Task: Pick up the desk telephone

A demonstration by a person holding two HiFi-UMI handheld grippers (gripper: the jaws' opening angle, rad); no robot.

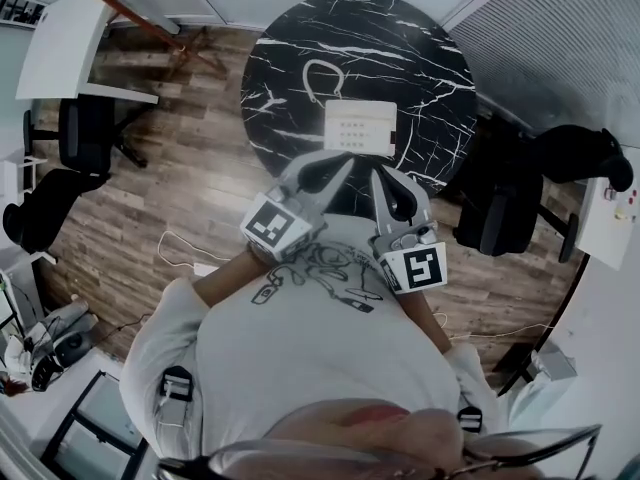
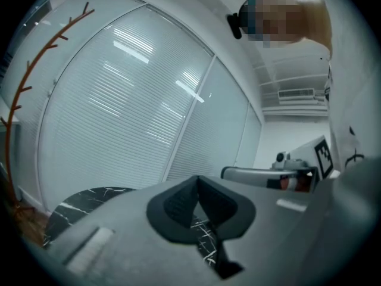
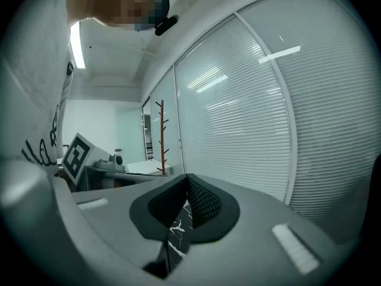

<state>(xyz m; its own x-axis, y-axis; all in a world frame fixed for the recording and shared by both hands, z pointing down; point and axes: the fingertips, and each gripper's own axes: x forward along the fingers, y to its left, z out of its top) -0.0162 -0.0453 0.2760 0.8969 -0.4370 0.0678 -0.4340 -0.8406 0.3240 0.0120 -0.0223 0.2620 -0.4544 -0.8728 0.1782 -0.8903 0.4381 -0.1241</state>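
Left tongs (image 1: 340, 171) and right tongs (image 1: 383, 178) both clenched, nothing between the jaws. Held side by side before the person's chest, tips at the near rim of the round black marble tabletop (image 1: 400, 58). White desk telephone (image 1: 360, 126) sits there, just beyond the tips.

We've got the white desk telephone (image 1: 360, 128) on the round black marble tabletop (image 1: 290, 38), close to its near edge, and a white cord (image 1: 322, 76) looped just behind it. The left gripper (image 1: 343, 166) and right gripper (image 1: 379, 173) are side by side at that near edge, just short of the telephone. A black office chair (image 1: 505, 203) stands right of the tabletop. A black swivel chair (image 1: 85, 133) is well off to the left, beside a white desk (image 1: 65, 43).
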